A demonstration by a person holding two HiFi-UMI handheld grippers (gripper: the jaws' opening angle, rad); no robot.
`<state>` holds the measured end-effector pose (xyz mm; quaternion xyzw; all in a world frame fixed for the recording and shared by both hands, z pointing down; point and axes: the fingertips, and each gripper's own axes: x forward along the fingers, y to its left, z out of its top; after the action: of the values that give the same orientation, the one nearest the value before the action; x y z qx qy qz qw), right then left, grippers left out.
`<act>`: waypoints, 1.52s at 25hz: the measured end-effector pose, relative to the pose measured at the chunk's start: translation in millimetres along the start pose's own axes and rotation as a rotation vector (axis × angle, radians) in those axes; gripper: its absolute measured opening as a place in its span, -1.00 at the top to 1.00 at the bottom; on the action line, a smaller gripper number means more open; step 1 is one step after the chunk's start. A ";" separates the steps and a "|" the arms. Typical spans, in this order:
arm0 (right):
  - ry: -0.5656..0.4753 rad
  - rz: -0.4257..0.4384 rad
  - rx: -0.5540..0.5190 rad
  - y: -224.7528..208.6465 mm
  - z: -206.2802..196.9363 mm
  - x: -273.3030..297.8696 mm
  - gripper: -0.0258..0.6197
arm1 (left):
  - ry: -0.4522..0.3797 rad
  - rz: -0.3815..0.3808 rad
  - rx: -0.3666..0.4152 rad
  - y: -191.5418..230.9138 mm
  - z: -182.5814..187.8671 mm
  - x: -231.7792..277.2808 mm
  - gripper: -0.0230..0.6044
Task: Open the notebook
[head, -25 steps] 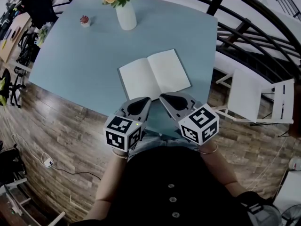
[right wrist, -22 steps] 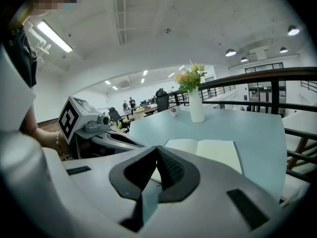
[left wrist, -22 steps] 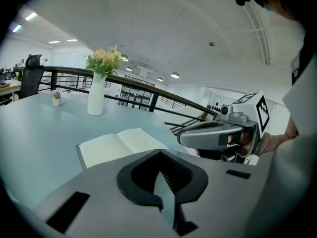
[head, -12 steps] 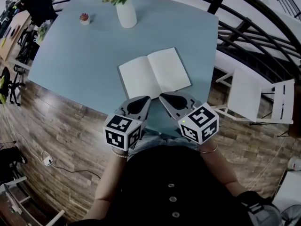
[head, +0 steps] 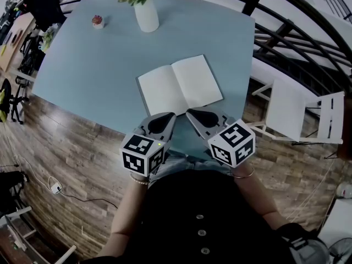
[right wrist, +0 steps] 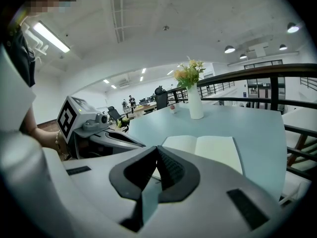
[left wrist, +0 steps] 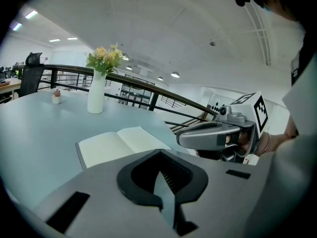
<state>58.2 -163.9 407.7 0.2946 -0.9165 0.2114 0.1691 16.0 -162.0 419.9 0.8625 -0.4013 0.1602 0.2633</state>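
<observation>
Item: notebook (head: 180, 87), lying open and flat, blank pages up, on the light blue table (head: 88, 76), toward its near edge.
Left gripper (head: 169, 117): jaws closed together on nothing, tip at the notebook's 6 o'clock, just short of it.
Right gripper (head: 191, 114): jaws likewise closed and empty, beside the left, tips angled toward each other.
White vase of yellow flowers (head: 147, 15): upright, at the notebook's 11 o'clock, well apart.
Small potted plant (head: 97, 21): at the vase's 9 o'clock.
White chair (head: 300, 111): at the table's 4 o'clock.
</observation>
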 end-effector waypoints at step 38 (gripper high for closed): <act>0.005 0.004 -0.006 -1.0 -3.0 0.5 0.91 | -0.002 -0.002 -0.002 -2.1 -1.4 2.8 0.87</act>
<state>58.9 -163.4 410.7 0.2917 -0.9173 0.2096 0.1721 19.3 -161.7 421.7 0.8628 -0.4010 0.1589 0.2638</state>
